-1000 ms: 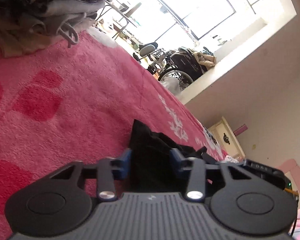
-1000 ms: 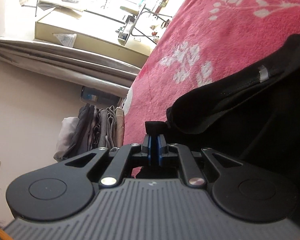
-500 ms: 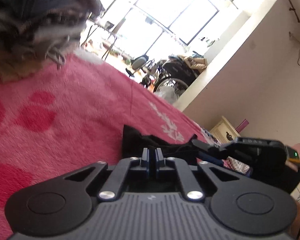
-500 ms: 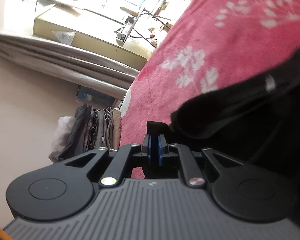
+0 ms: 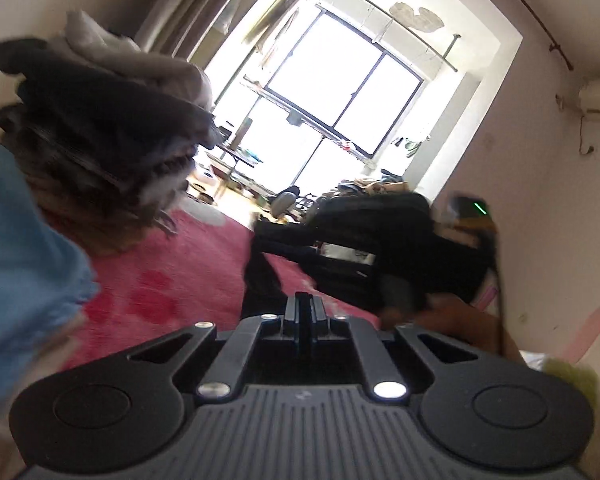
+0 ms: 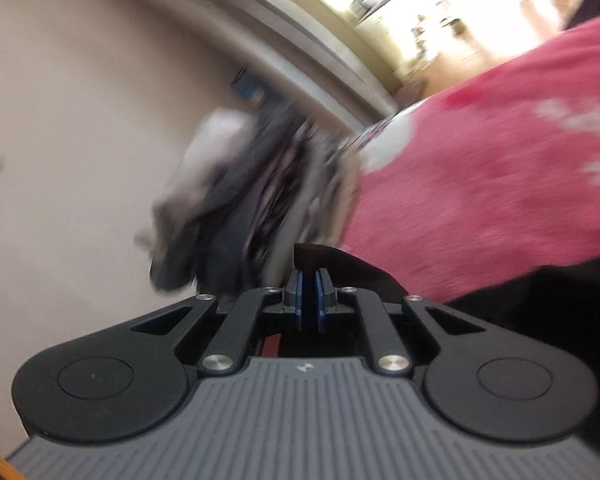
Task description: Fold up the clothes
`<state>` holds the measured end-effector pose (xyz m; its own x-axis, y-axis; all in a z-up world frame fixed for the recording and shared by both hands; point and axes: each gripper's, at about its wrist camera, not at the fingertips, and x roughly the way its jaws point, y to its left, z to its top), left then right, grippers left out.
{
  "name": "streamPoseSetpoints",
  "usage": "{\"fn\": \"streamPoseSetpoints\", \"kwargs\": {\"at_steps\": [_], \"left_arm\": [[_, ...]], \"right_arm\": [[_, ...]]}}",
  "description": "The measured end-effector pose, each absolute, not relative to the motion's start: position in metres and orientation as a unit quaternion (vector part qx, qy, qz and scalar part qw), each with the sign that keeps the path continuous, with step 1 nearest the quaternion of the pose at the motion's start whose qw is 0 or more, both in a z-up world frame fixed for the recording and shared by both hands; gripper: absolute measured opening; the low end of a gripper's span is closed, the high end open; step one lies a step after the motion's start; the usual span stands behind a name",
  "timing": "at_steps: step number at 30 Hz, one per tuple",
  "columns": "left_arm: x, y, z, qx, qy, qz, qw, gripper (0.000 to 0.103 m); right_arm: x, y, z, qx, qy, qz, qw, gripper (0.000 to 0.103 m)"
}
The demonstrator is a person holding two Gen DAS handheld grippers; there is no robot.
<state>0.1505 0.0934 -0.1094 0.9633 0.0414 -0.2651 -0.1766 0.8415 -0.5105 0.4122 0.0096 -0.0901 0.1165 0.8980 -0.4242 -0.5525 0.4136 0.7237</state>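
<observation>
Black garment (image 5: 260,280) hangs dark, limp and blurred over the pink blanket (image 5: 180,264), pinched by both the clamped left tool (image 5: 303,312) and right tool (image 6: 309,300).

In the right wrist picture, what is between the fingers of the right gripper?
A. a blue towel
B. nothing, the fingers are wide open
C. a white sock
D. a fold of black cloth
D: the right gripper has its fingers closed on an edge of the black garment, which sticks out above them, over the pink blanket.
</observation>
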Motion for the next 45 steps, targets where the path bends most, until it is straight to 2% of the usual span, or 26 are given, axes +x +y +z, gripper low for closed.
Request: {"fn": "streamPoseSetpoints", "kwargs": {"at_steps": [11, 14, 18, 23, 27, 31, 35, 40, 45], "left_arm": [[0.135, 0.107, -0.143, -0.286, 0.219, 0.119, 0.925, 0.006], [0.131, 0.110, -0.143, -0.288, 0.231, 0.120, 0.922, 0.007], [0.126, 0.113, -0.136, -0.282, 0.225, 0.102, 0.927, 0.009], [0.126, 0.114, -0.122, -0.274, 0.216, 0.101, 0.932, 0.023], [0.130, 0.124, -0.114, -0.275, 0.216, 0.119, 0.929, 0.023], [0.129, 0.126, -0.109, -0.262, 0.217, 0.135, 0.930, 0.023], [0.129, 0.128, -0.103, -0.256, 0.218, 0.147, 0.930, 0.024], [0.132, 0.131, -0.103, -0.263, 0.220, 0.148, 0.927, 0.029], [0.155, 0.123, -0.113, -0.248, 0.252, 0.110, 0.929, 0.036]], "right_arm": [[0.361, 0.120, -0.153, 0.015, 0.499, 0.553, 0.667, 0.007], [0.367, 0.109, -0.146, 0.053, 0.501, 0.550, 0.667, 0.009], [0.381, 0.059, -0.109, 0.137, 0.465, 0.525, 0.699, 0.010], [0.364, -0.023, -0.069, 0.155, 0.459, 0.452, 0.749, 0.010], [0.326, -0.052, -0.078, 0.082, 0.487, 0.420, 0.762, 0.010], [0.286, -0.034, -0.107, 0.000, 0.499, 0.427, 0.754, 0.010], [0.240, 0.002, -0.130, -0.093, 0.467, 0.457, 0.751, 0.010], [0.241, -0.019, -0.112, 0.002, 0.478, 0.493, 0.727, 0.010], [0.285, -0.080, -0.085, 0.096, 0.482, 0.428, 0.759, 0.013]]}}
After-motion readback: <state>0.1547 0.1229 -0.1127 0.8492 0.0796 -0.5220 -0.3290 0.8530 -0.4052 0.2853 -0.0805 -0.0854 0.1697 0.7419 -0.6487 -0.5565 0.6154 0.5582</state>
